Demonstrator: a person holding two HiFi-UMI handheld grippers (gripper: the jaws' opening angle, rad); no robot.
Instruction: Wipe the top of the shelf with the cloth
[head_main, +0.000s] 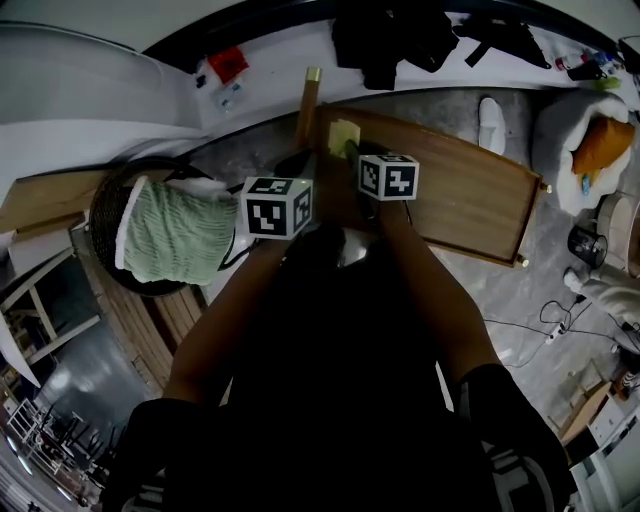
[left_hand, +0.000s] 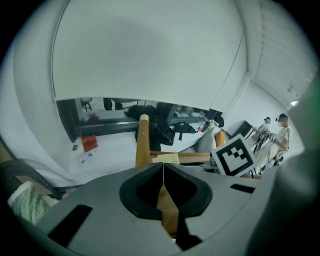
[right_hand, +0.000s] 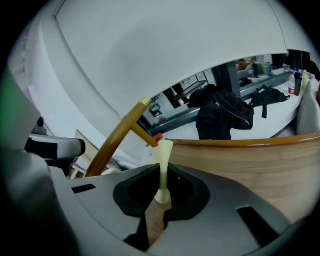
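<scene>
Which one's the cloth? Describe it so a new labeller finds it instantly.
Find the long brown wooden shelf top across the middle of the head view. At its left end, beside the upright wooden post, is a small pale yellow cloth, pinched in the right gripper. It is the only yellow piece there; the green knitted fabric nearby lies in a dark basket, off the shelf.

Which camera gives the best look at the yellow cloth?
The right gripper view: the cloth is close and centred, pinched in the right gripper. The head view shows a pale patch on the shelf; the left gripper view, a distant yellow sliver.
</scene>
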